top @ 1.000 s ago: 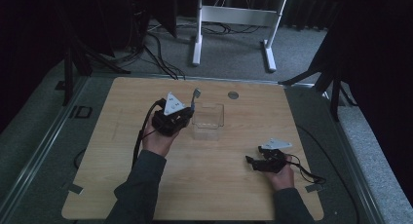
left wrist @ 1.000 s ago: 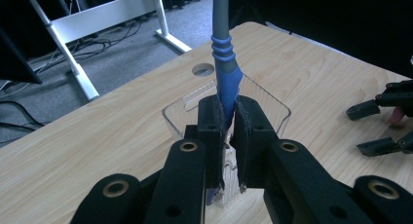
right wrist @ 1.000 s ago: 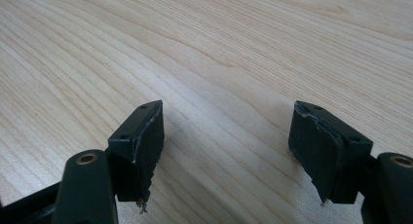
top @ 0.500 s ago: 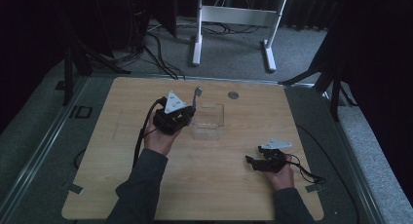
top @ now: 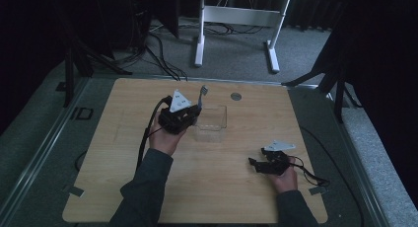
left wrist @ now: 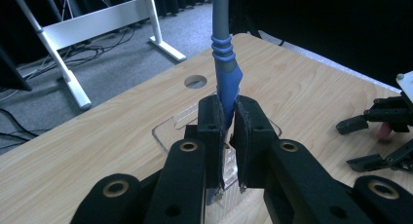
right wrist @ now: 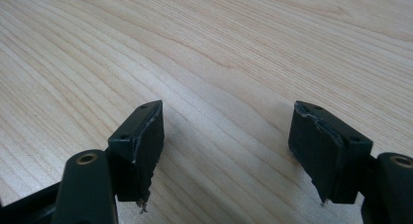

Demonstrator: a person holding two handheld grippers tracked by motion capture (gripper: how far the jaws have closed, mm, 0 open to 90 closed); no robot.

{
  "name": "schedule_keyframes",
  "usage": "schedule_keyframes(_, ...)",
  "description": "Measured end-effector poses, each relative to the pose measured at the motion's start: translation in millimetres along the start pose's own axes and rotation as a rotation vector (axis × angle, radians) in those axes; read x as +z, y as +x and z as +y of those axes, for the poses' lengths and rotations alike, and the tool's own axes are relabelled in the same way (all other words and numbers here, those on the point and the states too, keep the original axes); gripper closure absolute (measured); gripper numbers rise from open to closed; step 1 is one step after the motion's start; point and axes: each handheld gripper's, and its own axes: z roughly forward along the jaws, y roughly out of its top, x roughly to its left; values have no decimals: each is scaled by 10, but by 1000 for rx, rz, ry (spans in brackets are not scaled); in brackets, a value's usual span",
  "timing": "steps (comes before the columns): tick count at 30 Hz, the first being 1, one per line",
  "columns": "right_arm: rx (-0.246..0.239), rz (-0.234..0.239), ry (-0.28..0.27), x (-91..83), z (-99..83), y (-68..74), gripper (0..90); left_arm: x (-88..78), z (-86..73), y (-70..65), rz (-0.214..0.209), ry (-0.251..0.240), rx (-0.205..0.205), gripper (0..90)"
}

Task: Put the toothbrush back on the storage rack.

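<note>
My left gripper (left wrist: pixel 226 112) is shut on the blue handle of a slim tool (left wrist: pixel 226 73) whose grey shaft rises upright past the pads. From above, the left gripper (top: pixel 195 113) sits at the left edge of a clear plastic box (top: pixel 212 126), and the tool's grey end (top: pixel 202 94) pokes up behind it. The box's rim (left wrist: pixel 168 131) lies just under the jaws. My right gripper (right wrist: pixel 226 121) rests low over bare wood, open, with nothing between its pads. It lies near the table's front right (top: pixel 256 164), also seen from the left gripper (left wrist: pixel 380 136).
A round cable hole (top: pixel 236 95) is cut in the wooden table (top: pixel 123 153) behind the box. A white desk frame (top: pixel 236 17) stands on the grey carpet beyond the far edge. Dark stands and cables surround the table.
</note>
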Motion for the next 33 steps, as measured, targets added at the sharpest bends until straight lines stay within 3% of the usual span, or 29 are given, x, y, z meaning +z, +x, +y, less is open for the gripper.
schedule_keyframes(33, 0, 0, -1, 1, 0, 0, 285, 219, -18, 63, -12, 12, -34, 822)
